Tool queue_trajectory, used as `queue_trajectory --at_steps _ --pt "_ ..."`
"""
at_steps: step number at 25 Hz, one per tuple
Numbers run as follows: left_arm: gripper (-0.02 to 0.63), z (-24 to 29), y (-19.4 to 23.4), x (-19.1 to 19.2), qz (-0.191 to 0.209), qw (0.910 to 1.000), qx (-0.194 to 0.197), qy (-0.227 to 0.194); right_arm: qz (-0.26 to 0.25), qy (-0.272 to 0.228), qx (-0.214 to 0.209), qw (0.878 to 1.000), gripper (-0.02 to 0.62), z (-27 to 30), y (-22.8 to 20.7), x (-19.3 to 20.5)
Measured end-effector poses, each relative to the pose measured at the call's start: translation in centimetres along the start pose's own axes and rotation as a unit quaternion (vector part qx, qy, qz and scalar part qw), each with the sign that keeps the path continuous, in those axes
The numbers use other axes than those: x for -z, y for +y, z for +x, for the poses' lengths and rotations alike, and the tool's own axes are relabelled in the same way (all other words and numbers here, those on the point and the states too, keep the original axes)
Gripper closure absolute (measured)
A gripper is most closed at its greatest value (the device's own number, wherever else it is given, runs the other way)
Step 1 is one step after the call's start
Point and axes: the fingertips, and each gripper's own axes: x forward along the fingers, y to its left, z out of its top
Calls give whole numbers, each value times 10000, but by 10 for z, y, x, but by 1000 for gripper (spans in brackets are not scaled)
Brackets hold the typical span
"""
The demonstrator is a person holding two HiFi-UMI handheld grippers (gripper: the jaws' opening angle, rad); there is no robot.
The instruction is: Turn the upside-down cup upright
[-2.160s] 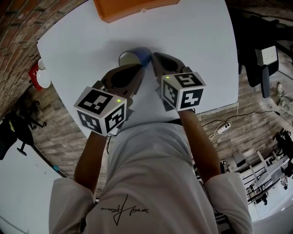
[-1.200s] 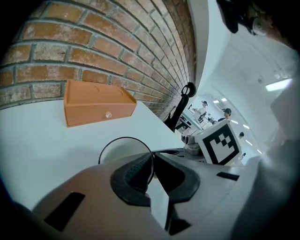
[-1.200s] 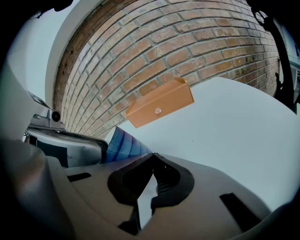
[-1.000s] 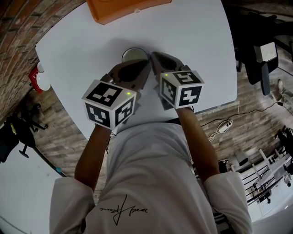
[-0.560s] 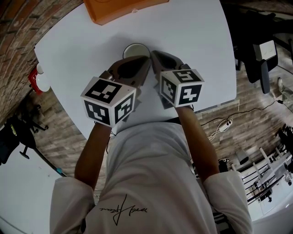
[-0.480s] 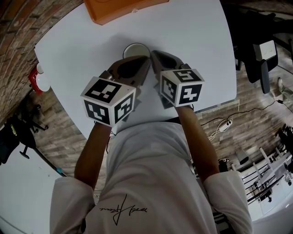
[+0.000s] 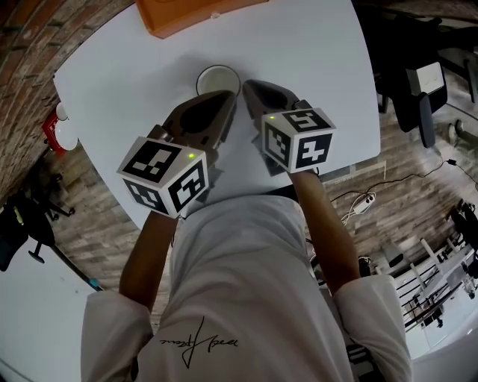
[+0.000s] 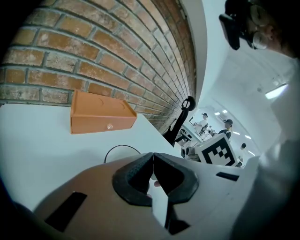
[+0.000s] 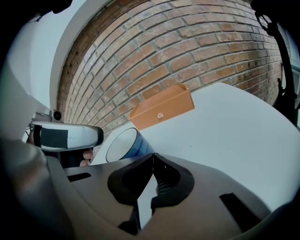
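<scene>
Near the small blue white-lined cup (image 7: 218, 78), likely light, rigid, slick, I am holding the left gripper (image 7: 230, 97) and right gripper (image 7: 248, 84) closed, empty, favouring a rim pinch.

An orange box (image 7: 198, 13) with a small knob is sitting on the white table (image 7: 314, 60), well beyond the gripper fingers (image 7: 215, 110), at the far edge. A brick wall (image 8: 93, 56) is rising behind it. Left of the fingers, past the table's edge, a red and white object (image 7: 54, 127) is showing. Off to their right, a black office chair (image 7: 418, 89) is standing, and a white cable (image 7: 358, 203) is trailing over the wooden floor (image 7: 418, 186).
</scene>
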Motion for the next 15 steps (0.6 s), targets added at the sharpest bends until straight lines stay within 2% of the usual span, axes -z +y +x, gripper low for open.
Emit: queue_trajectory --at_steps 15 --pt "595 -24 -15 15 99 9998 151 16 -541 -237 -325 9977 575 -55 21 -21"
